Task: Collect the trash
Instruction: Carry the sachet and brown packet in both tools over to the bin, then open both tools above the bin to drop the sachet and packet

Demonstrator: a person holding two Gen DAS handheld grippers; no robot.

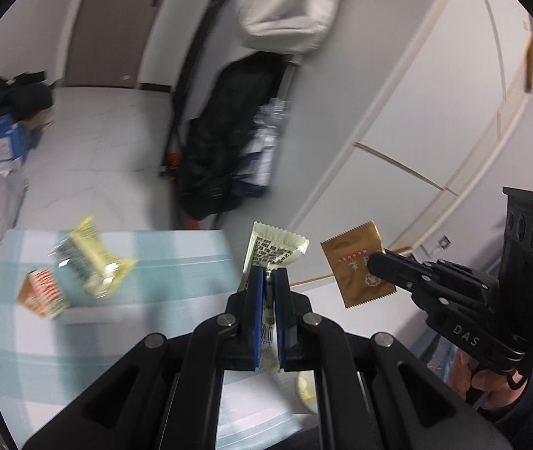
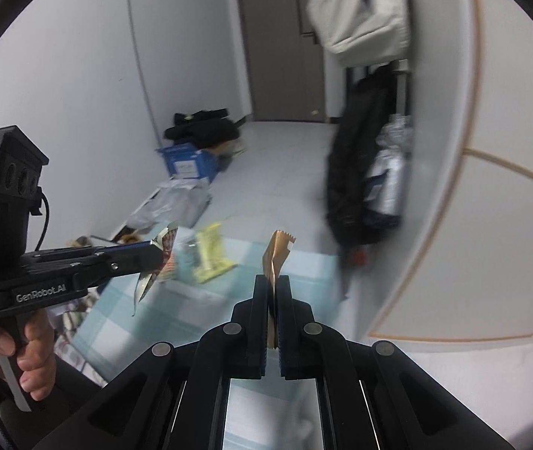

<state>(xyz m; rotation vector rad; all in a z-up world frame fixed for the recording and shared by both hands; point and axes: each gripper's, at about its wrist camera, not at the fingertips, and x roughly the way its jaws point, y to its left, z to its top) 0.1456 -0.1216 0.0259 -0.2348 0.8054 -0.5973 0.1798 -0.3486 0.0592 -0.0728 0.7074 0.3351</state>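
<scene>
My left gripper (image 1: pixel 268 273) is shut on a pale wrapper with black print (image 1: pixel 272 249), held up in the air; it also shows in the right wrist view (image 2: pixel 154 255). My right gripper (image 2: pixel 276 279) is shut on a brown sachet (image 2: pixel 276 253), which shows flat in the left wrist view (image 1: pixel 354 262) at the tip of the right gripper (image 1: pixel 373 262). On the light blue checked table (image 1: pixel 161 300) lie a yellow wrapper (image 1: pixel 92 262) and a red-and-white wrapper (image 1: pixel 41 292). The yellow wrapper also shows in the right wrist view (image 2: pixel 210 258).
A black bag (image 1: pixel 225 138) hangs by the wall past the table. A blue box (image 2: pixel 187 163) and grey plastic bags (image 2: pixel 176 202) lie on the floor at the left. White cabinet doors (image 1: pixel 435 112) stand to the right. A pale round item (image 1: pixel 306 390) shows below my left gripper.
</scene>
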